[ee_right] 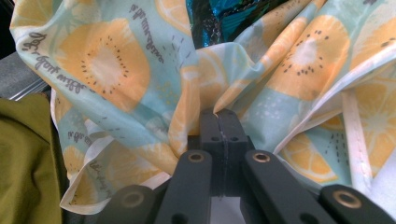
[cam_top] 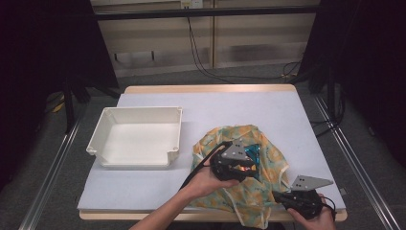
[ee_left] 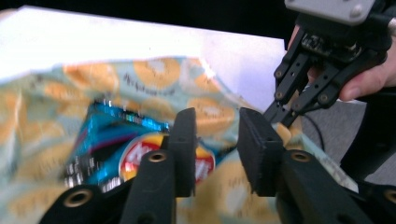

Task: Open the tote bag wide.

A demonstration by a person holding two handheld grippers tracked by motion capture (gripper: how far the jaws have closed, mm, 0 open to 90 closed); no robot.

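Right gripper view has the right claw [ee_right: 219, 114] pressed together on a fold of the citrus-print bag [ee_right: 116, 70] – fabric bunched right at its tips. Left claw [ee_left: 215, 135] stands spread, nothing between, with the blue snack packet [ee_left: 116, 144] just behind it inside the bag.
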